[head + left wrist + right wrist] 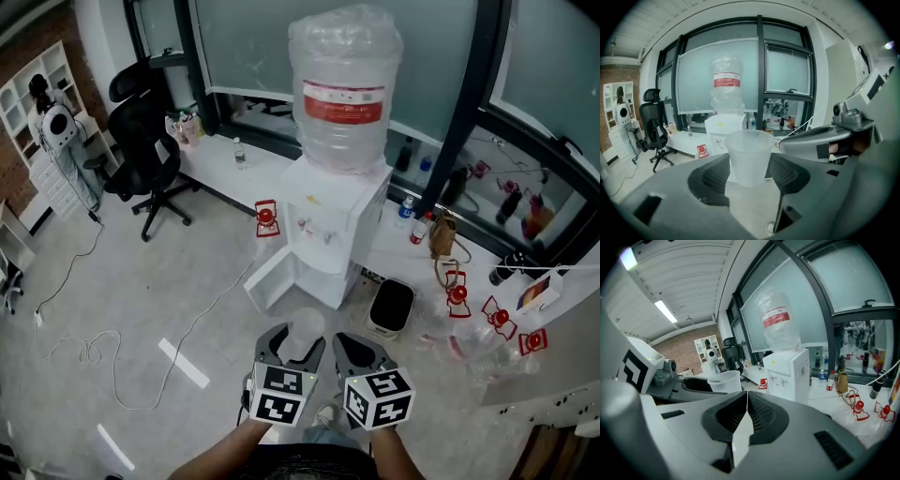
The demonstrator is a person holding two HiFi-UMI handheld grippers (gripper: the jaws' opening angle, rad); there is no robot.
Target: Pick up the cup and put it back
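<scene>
A translucent plastic cup (pixel 306 334) stands upright between the jaws of my left gripper (pixel 292 345), which is shut on it. The left gripper view shows the cup (pixel 749 157) held by its lower half, with its rim above the jaws. My right gripper (pixel 361 349) is close beside it on the right, shut with nothing in it; its tips meet in the right gripper view (pixel 747 397), where the cup (pixel 725 380) shows at left. Both are held above the floor in front of a white water dispenser (pixel 333 234) with a large bottle (pixel 344 89) on top.
The dispenser's lower door (pixel 277 278) hangs open. A black bin (pixel 390 306) stands to its right. A low white ledge (pixel 487 314) holds bottles and red-and-white items. A black office chair (pixel 145 155) is at left and a cable (pixel 103 352) lies on the floor.
</scene>
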